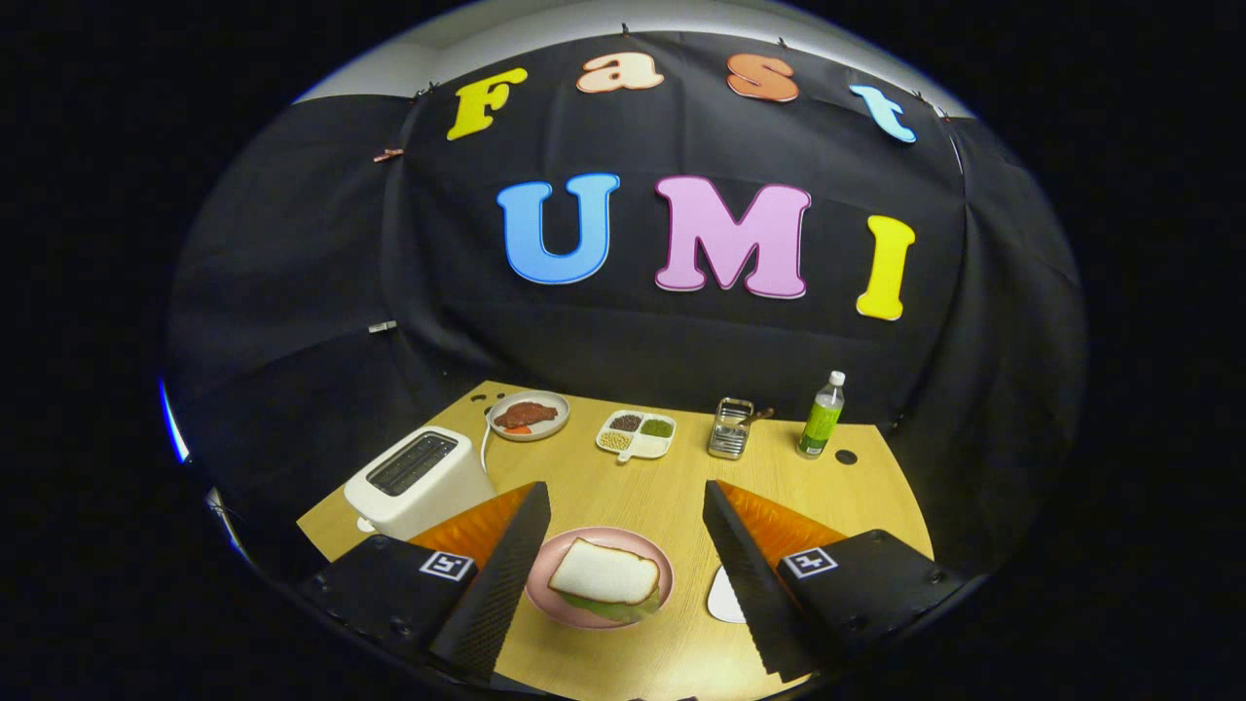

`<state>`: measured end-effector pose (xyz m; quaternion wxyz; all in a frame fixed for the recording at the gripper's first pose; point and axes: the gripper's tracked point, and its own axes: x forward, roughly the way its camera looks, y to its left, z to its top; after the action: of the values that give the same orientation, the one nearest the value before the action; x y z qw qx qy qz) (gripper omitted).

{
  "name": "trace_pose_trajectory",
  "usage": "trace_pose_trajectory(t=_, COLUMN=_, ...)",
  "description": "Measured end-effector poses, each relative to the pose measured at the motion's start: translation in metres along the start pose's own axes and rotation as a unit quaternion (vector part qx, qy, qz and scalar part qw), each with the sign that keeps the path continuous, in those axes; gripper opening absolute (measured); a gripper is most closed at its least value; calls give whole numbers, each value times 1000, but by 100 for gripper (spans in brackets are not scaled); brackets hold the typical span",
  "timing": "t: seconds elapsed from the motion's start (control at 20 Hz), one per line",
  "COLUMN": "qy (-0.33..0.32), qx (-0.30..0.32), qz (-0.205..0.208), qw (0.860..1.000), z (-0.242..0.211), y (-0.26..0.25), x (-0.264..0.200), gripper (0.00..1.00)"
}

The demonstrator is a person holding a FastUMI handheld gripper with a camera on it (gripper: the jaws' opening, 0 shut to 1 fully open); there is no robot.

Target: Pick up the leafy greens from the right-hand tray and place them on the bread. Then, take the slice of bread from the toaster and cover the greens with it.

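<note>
Fingers of your gripper (623, 574) stand wide apart with nothing held between them, and you are looking down over a wooden table (672, 506). Between those fingers, close in, sits the pink plate (545, 584), and on it lies the slice of bread (605, 572) with the leafy greens (618, 609) peeking out from under its near edge, so the bread covers the greens and neither finger touches it. Just beside your right finger, partly hidden by it, you can see a bit of a white tray (725, 599). Beyond your left finger stands the white toaster (419, 479), its slots dark, and you cannot tell from here whether anything is in them. Farther back, past the toaster, a round plate (529, 417) carries a brownish piece of food with something orange beside it. Next to that plate lies a divided white dish (636, 433) with small heaps in its compartments. Further to the right stands a small metal container (731, 426) with a handle sticking out, and near it an upright green bottle (822, 417) with a white cap.
</note>
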<state>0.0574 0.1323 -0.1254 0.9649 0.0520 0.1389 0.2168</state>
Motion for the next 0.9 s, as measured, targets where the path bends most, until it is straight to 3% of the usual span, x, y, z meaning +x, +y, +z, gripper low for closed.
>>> trace_pose_trajectory(t=0.3, qy=-29, qx=-16, qz=3, qw=999, z=6, y=1, x=-29, gripper=99)
trace_pose_trajectory(t=0.9, qy=-26, qx=-26, qz=24, qw=999, z=0, y=-4, x=-27, gripper=99)
